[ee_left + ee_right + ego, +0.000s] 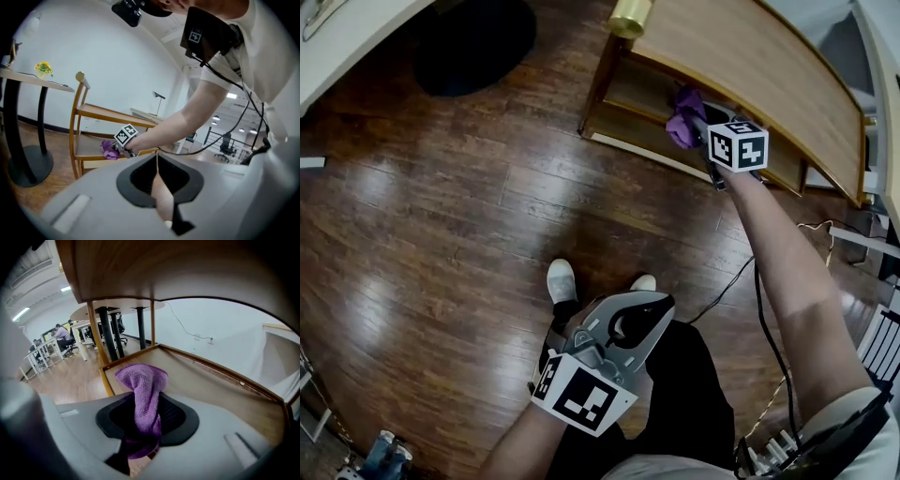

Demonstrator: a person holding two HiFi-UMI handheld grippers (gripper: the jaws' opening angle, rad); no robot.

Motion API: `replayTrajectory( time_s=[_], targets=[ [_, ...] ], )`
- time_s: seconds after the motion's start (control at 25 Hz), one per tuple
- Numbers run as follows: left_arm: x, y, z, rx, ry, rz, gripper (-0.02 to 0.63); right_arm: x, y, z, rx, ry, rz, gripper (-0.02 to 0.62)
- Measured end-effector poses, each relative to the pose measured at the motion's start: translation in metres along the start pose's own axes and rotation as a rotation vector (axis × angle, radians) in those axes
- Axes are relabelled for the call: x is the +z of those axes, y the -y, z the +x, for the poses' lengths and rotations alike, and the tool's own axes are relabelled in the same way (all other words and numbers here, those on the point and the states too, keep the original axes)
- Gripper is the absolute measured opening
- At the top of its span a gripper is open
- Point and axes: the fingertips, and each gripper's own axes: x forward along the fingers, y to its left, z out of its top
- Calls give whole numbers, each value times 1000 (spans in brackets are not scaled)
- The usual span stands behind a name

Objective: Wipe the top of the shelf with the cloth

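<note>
Firmly, right gripper [140, 430] pinches a fuzzy purple cloth [143, 385] inside the curved wooden shelf [211, 385]; left gripper [157, 164] is closed, empty.

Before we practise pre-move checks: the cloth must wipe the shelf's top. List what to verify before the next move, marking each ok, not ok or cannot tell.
1. Purple cloth clamped in the right gripper: ok.
2. Cloth on the top board: not ok; it is at the lower tier.
3. Left gripper away from the shelf, fingers shut on nothing: ok.
4. Cable by the right arm hanging off the shelf: ok.
5. Cloth clean: cannot tell.
</note>
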Motion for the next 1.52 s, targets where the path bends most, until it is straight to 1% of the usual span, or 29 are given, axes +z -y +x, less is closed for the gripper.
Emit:
replayTrajectory(
  time_s=[0.12, 0.36, 0.6, 0.76, 0.84, 0.88, 0.96, 1.0, 1.04, 1.12, 1.2, 1.28, 1.36, 1.44, 1.52],
  targets=[
    [2, 7, 16, -35, -21, 12, 29, -18, 37, -23, -53, 4, 45, 126],
    [0, 31, 40, -109, -72, 33, 28, -67, 123, -86, -202, 11, 162, 126],
    [-2, 49, 61, -170, -111, 51, 29, -122, 196, -150, -367, -31, 206, 126],
    [-1, 57, 72, -191, -124, 62, 29, -156, 233, -184, -484, -85, 226, 124],
    [0, 58, 76, -195, -128, 63, 29, -162, 240, -192, -514, -93, 220, 125],
    [1, 58, 78, -195, -128, 62, 29, -158, 238, -194, -518, -76, 225, 124],
    [4, 56, 79, -190, -127, 51, 28, -137, 222, -193, -492, 4, 251, 124],
    [6, 52, 78, -183, -129, 46, 29, -119, 206, -190, -458, 59, 263, 125],
    [9, 47, 77, -173, -134, 43, 28, -99, 184, -185, -411, 115, 268, 124],
    [16, 37, 73, -150, -141, 44, 29, -58, 129, -166, -290, 210, 270, 124],
    [23, 27, 68, -130, -147, 51, 28, -24, 69, -136, -155, 269, 284, 124],
    [29, 20, 60, -118, -154, 61, 29, 4, 12, -100, -32, 294, 299, 124],
    [33, 12, 48, -107, -157, 58, 29, 27, -38, -62, 66, 291, 295, 125],
    [33, 7, 32, -94, -168, 40, 28, 43, -82, -24, 138, 263, 271, 124],
    [29, 3, 17, -83, -181, 28, 28, 54, -115, 9, 187, 229, 231, 125]
  ],
)
